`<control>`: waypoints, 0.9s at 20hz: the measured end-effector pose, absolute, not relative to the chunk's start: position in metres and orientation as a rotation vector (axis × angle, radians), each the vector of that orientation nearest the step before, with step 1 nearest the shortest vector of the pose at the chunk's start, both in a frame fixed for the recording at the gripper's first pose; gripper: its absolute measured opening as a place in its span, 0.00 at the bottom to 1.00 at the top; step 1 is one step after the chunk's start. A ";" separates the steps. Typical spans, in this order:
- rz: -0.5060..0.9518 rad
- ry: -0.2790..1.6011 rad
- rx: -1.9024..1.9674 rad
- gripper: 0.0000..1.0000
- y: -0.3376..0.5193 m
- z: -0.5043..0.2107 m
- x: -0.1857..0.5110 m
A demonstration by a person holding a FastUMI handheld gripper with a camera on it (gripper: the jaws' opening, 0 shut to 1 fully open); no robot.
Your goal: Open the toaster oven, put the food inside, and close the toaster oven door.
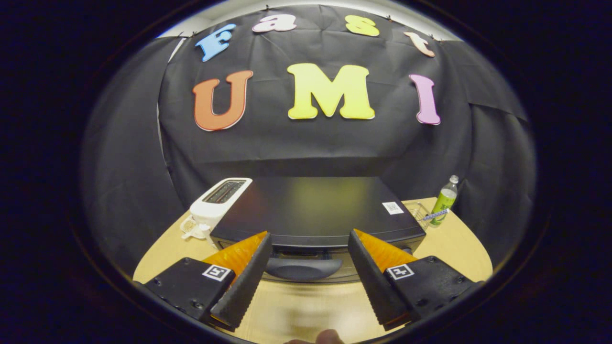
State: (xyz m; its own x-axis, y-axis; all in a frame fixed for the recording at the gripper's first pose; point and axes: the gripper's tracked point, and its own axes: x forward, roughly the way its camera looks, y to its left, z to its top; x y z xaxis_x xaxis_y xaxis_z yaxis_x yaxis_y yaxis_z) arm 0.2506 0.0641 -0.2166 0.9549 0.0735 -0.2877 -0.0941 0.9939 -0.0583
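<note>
While the gripper (310,248) hangs wide open with nothing held, its two fingers reach toward the front of the black toaster oven (315,210), whose dark door handle (303,268) lies in the gap between them and touches neither. The toaster oven stands in the middle of the pale wooden bench (306,306) with its door closed, a white slot toaster (217,200) just beside its left flank. Off its right rear corner sit a small wire rack (417,211) and, beyond that, a green-labelled bottle (444,200).
</note>
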 end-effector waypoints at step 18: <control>0.091 0.345 -0.088 1.00 0.062 -0.264 0.224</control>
State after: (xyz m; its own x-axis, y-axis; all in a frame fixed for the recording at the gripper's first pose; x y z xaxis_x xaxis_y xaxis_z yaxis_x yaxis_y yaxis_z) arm 0.2243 0.0616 -0.2645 0.9369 0.0744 -0.3416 -0.1043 0.9921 -0.0700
